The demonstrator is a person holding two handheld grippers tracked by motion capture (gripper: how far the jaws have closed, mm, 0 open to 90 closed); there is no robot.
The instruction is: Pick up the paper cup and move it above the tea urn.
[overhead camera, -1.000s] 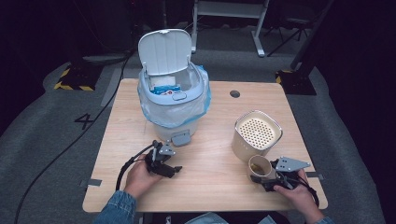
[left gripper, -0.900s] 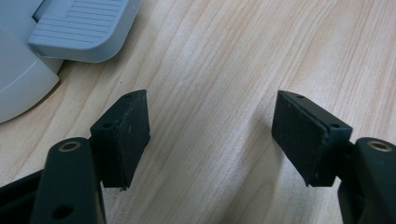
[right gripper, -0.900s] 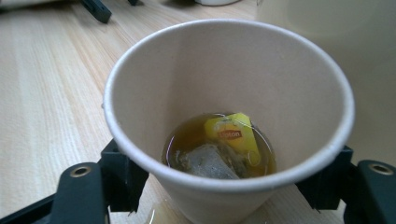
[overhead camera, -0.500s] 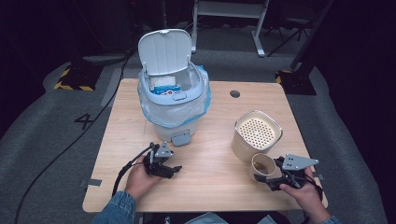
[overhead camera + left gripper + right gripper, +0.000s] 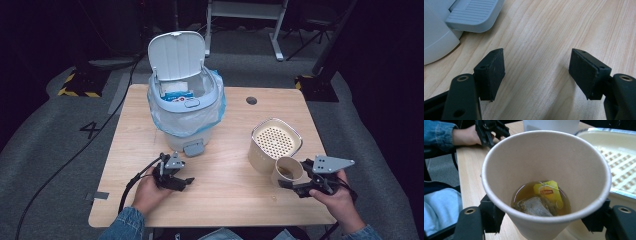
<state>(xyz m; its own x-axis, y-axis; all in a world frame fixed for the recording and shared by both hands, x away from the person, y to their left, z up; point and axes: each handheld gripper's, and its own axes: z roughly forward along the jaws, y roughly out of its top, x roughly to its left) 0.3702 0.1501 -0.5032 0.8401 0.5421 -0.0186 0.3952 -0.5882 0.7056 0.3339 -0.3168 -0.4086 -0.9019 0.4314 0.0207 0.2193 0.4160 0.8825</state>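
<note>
A paper cup [image 5: 544, 157] holds brown tea, a wet tea bag [image 5: 534, 206] and its yellow tag [image 5: 547, 191]. My right gripper [image 5: 543, 225] is shut on the cup's sides; its jaws have just been closing with the cup between them. In the high view the cup [image 5: 287, 170] hangs upright in the right gripper [image 5: 292, 182], just in front of the beige container [image 5: 275, 140]. My left gripper [image 5: 182, 181] rests low on the table at the front left. Its jaws stand open [image 5: 537, 72] over bare wood.
A white pedal bin [image 5: 185, 105] with a blue liner and a raised lid stands at the back left. Its pedal [image 5: 471, 12] lies just ahead of the left gripper. The beige container's perforated top [image 5: 614, 152] sits right behind the cup. A cable hole [image 5: 251, 100] marks the far table edge.
The right gripper has risen with the cup, lifting it off the table beside the beige container. The left gripper has stayed where it was.
</note>
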